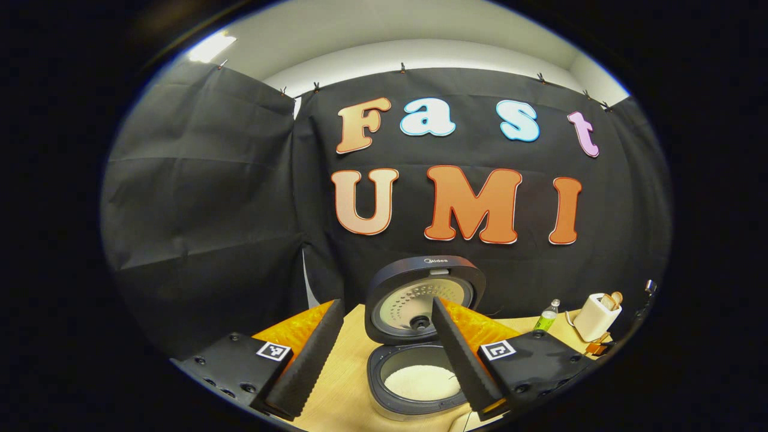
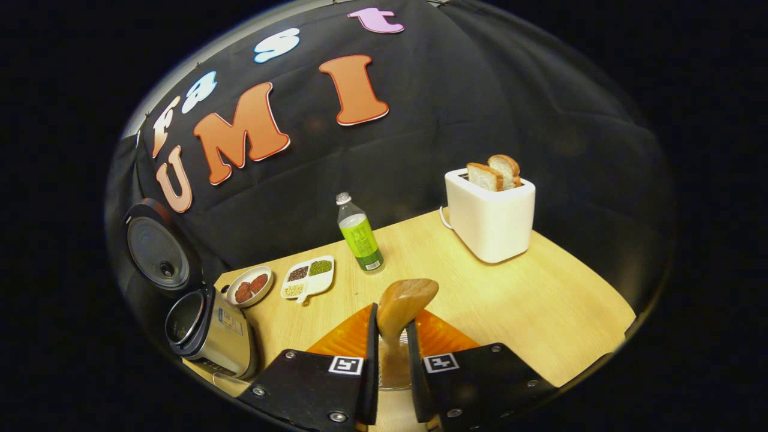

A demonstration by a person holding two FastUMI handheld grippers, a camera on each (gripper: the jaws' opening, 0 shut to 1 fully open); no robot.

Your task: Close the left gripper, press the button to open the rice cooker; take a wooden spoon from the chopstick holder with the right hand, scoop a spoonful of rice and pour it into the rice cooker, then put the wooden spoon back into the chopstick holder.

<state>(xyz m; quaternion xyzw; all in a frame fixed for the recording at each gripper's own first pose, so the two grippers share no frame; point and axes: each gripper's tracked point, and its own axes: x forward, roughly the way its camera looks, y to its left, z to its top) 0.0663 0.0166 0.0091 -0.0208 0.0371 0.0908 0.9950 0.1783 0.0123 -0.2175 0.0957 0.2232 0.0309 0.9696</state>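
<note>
R gripper point(image 2: 390, 345) is clenching wooden spoon point(image 2: 403, 306) just under bowl; light, stiff, smooth, could twist. L gripper point(image 1: 384, 354) is hanging released over open rice cooker point(image 1: 420, 336).

Rice cooker: dark-rimmed, silver-sided round rice cooker point(image 1: 420, 384) standing on the pale wooden table, open.
Lid: round dark lid point(image 1: 425, 298) raised upright behind the pot, its perforated metal inner face showing.
Contents: white rice point(image 1: 422, 382) lying in the inner pot.
Spoon: light brown wooden spoon point(image 2: 403, 307), bowl upward, handle gripped between the right gripper's point(image 2: 391, 336) fingers.
</note>
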